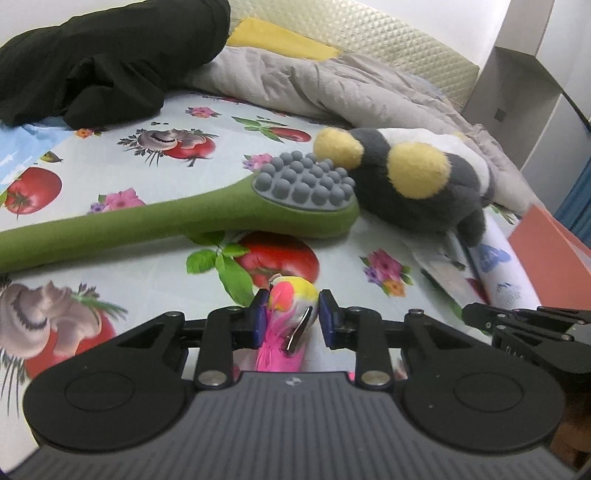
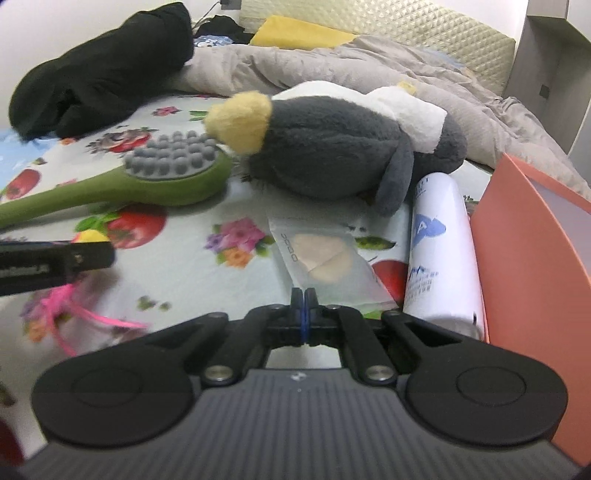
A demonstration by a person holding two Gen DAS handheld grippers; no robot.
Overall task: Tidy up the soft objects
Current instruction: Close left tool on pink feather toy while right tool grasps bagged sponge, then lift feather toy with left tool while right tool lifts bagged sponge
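My left gripper (image 1: pixel 291 314) is shut on a small pink and yellow feathered toy bird (image 1: pixel 290 301), held low over the printed sheet; its pink tail feathers (image 2: pixel 70 306) show in the right wrist view. A grey and white plush penguin (image 1: pixel 413 184) with yellow feet lies ahead, also in the right wrist view (image 2: pixel 332 147). A green massage paddle (image 1: pixel 184 218) with grey knobs lies to its left, also in the right wrist view (image 2: pixel 162 181). My right gripper (image 2: pixel 304 295) is shut and empty, just in front of a clear bag of beige sponges (image 2: pixel 325 258).
An orange box (image 2: pixel 535 258) stands at the right, with a white spray can (image 2: pixel 439 251) lying beside it. A black garment (image 1: pixel 110 55) lies at the back left. A grey quilt (image 1: pixel 351 85), a yellow pillow (image 1: pixel 280 38) and a padded headboard (image 2: pixel 424 29) are behind.
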